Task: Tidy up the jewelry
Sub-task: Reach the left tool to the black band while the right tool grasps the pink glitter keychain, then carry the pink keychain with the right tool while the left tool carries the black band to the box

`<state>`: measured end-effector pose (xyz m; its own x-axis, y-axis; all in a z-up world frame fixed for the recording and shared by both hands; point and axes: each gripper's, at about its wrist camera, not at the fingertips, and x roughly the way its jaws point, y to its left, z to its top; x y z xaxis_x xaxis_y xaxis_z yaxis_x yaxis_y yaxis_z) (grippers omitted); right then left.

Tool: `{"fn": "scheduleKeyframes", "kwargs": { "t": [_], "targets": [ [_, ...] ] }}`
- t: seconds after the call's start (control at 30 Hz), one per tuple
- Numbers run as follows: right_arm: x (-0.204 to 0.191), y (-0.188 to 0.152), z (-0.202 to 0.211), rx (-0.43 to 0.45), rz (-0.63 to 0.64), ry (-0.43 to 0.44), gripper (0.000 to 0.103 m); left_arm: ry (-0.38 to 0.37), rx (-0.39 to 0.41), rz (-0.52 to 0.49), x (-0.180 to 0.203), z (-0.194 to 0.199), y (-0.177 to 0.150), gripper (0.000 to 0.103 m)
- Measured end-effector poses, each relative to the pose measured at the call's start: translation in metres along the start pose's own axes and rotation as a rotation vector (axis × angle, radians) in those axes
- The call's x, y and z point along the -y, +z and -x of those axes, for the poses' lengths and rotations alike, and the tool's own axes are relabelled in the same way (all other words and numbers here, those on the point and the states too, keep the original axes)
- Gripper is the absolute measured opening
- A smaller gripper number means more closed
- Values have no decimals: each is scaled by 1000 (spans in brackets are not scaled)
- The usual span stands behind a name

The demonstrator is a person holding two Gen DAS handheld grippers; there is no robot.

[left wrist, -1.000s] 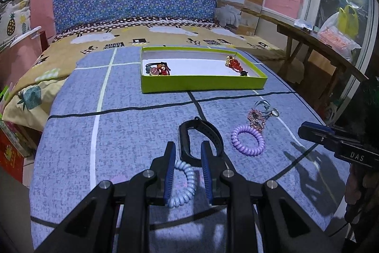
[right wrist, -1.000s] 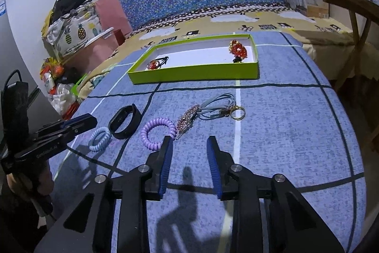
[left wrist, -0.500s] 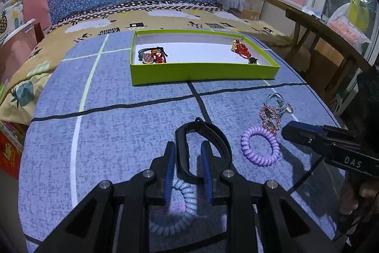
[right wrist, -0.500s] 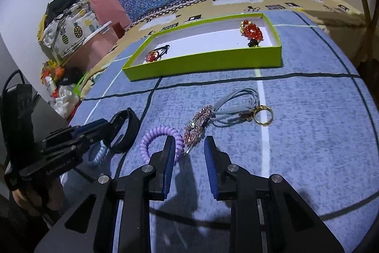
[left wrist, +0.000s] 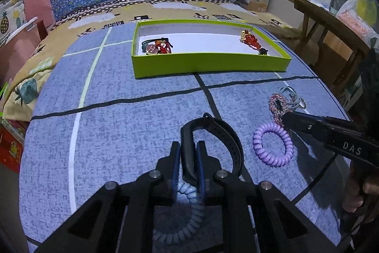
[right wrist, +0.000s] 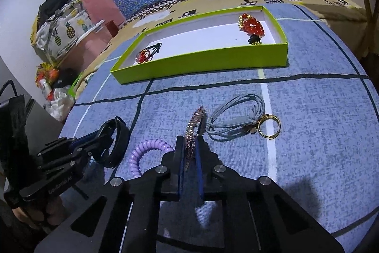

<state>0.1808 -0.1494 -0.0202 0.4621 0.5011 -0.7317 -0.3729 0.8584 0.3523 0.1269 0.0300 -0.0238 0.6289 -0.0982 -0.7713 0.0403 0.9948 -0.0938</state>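
Blue checked bedding (left wrist: 132, 125) covers the bed, and a lime-green tray (left wrist: 208, 63) is set on it toward the headboard, holding red beads (left wrist: 251, 39) at one end and a small cluster of hair ties at the other.

Nearer, the left gripper (left wrist: 188, 158) is seen clamped on the black wristband (left wrist: 220, 134): its jaws have just been closing, and the thick side of the band is pressed between the blue pads. A pale blue coil hair tie (left wrist: 189, 210) lies beneath the fingers, its far part hidden by them.

The right gripper (right wrist: 189, 153) is closed on the rhinestone hair clip (right wrist: 195, 125), whose near end is pinched between the pads while the rest juts forward; its jaws too have just been closing. A purple coil hair tie (right wrist: 146, 151) lies just left of those fingers, partly cut off behind them. A grey elastic with a gold ring (right wrist: 241, 120) lies just right of the clip; whether they touch cannot be told.
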Motion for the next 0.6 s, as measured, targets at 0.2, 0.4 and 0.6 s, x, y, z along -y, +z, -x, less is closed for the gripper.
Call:
{"fn": "scheduleKeyframes", "kwargs": {
  "t": [0.2,0.4,0.6],
  "targets": [
    [-2,-2,4,9,14,0,6,-10,9,-3,-1,3,-1,13],
    [-3,-6,14,31,15,12,6,-33,47,-14,2,15,-2,13],
    [-5,-6,30,63,7,28,6,-51,84,-14,5,28,1,13]
  ]
}}
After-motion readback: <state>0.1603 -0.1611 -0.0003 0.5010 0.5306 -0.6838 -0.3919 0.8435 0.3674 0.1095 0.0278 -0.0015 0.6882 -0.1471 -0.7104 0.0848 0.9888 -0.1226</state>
